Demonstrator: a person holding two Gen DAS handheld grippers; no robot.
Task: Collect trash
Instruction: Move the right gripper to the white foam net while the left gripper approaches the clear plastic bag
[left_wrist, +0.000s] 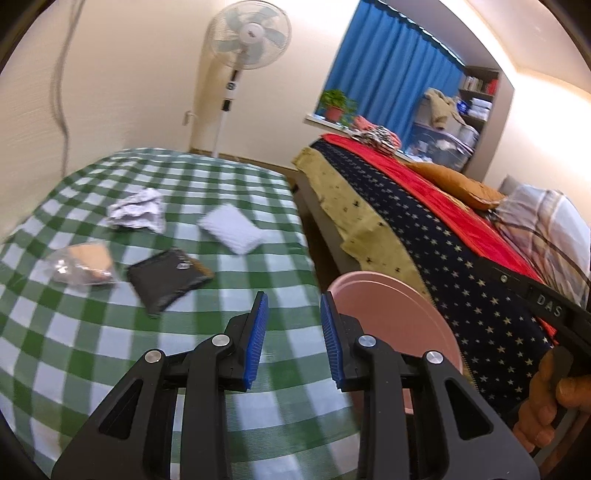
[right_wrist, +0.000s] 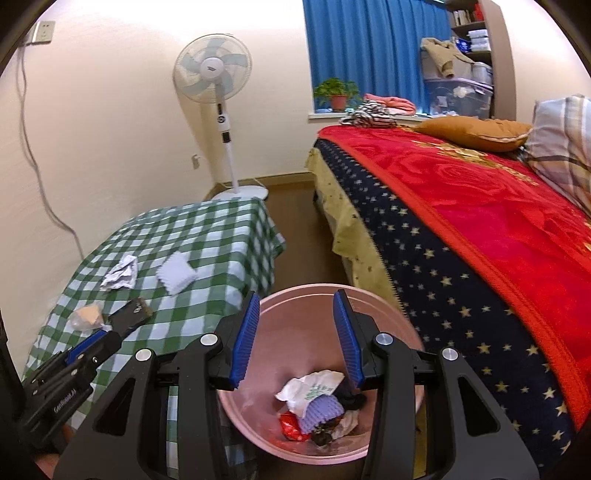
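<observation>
Both tools were black plastic with ribbed blue pads and silver pivot screws; bare fingers wrapped one black handle.

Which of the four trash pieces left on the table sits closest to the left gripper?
The flat black packet. It lies just ahead of the open left gripper, nearer than the clear bag beside it, the crumpled paper and the white pad farther back.

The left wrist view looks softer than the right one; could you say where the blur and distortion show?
Left wrist view: motion blur smears the green checked tablecloth and black flat packet; right wrist view: sharper, though fisheye bends the red blanket edge.
</observation>
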